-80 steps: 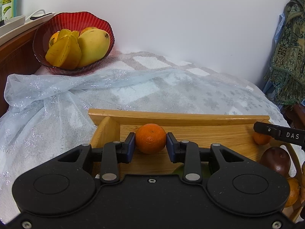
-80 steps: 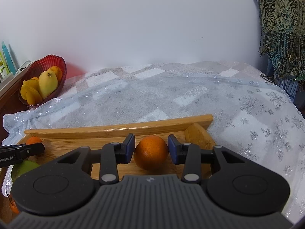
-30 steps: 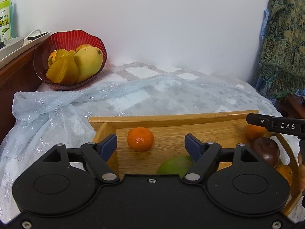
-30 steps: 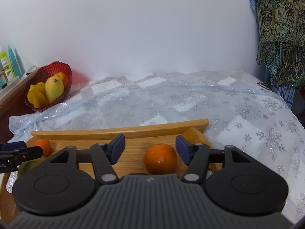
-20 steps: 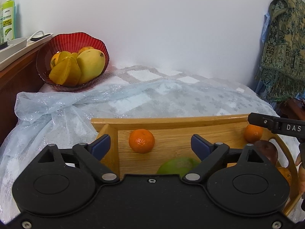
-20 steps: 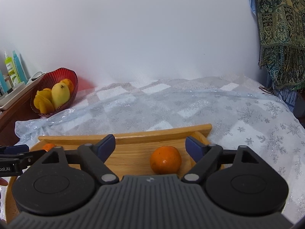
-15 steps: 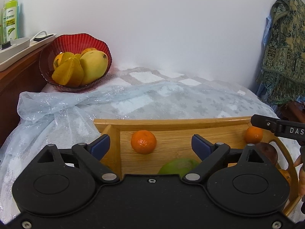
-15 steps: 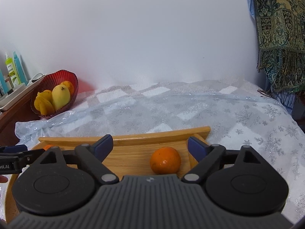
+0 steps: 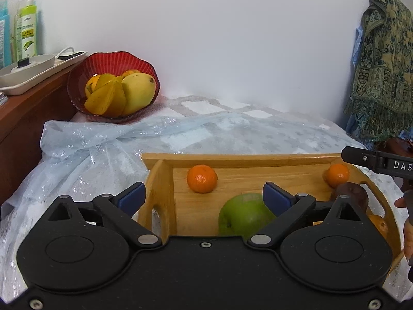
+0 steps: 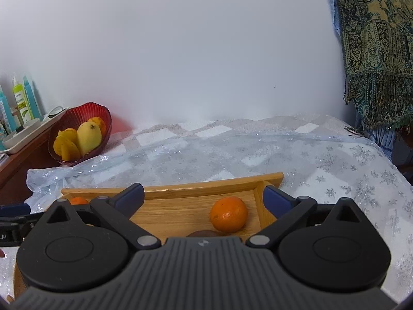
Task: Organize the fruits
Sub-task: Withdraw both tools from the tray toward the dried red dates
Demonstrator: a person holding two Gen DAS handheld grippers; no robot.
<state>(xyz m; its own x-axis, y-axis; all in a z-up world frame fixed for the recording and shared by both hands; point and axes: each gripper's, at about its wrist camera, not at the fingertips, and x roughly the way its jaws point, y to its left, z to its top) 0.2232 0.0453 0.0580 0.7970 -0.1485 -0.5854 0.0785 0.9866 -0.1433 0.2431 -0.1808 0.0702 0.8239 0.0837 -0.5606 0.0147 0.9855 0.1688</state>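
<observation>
Wood tray (image 9: 258,159) on bed, over thin glittery sheet (image 9: 98,149); soft base, prob. unsteady. Holds small orange (image 9: 202,178) near far-left corner, second orange (image 10: 228,214) near far-right corner, green fruit (image 9: 244,215) nearer centre, dark brownish fruit (image 9: 352,193) at right side. Another orange bit at right edge, partly hidden.

Left tongs (image 9: 204,197) spread wide, jaws just been opening, nothing gripped; small orange lies beyond and apart from pads, green fruit low between them but untouched. Right tongs (image 10: 204,197) likewise wide, jaws just been opening, nothing gripped; second orange sits loose on tray floor between pads, no contact.

Red bowl (image 9: 113,59) w/ yellow fruit far left by wall, next to wooden ledge; well apart from tray.

Risks, as judged:
- Round fruit on smooth wood: may roll if tray nudged or bed dips. Low far wall would prob. stop it; sides less sure.
- Left pad (image 9: 130,198) close to tray's left end wall; careless pull-back or swing could catch wall, jolt tray, scatter fruit.
- Both tongs over same tray: crossing paths could clash.
- Sheet loose, bunched at left; could snag a pad, drag tray.
- Next pick of green fruit: wide, smooth, may squirt out if pinched off-centre.
- Dark fruit half hidden under right tongs; could get bumped.
</observation>
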